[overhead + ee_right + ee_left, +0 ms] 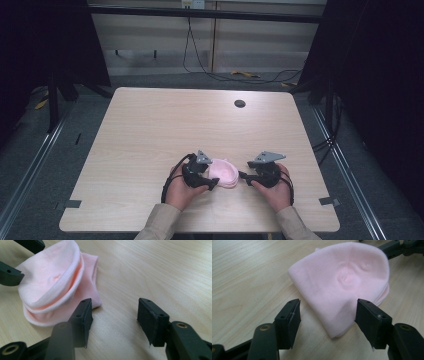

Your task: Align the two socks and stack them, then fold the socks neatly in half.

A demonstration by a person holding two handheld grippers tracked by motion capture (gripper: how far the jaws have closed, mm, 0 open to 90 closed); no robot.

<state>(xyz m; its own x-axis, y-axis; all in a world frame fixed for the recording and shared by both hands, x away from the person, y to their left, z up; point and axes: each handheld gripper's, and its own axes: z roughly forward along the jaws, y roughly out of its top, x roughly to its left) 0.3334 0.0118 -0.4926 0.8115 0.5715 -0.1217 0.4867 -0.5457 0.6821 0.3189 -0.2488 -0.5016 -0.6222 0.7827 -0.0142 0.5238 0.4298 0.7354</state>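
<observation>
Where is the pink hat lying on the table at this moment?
In the high view, the pink hat lies on the near part of the wooden table, between the left hand-held gripper and the right hand-held gripper, both with open jaws.

Legible text, labels, brands, numbers, signs: none. The pink hat (342,282) bears no print or tag that can be read. The wooden tabletop (150,130) carries no marking. A small pale plate on the wall past the far edge (192,4) is too small and blurred to read.
</observation>
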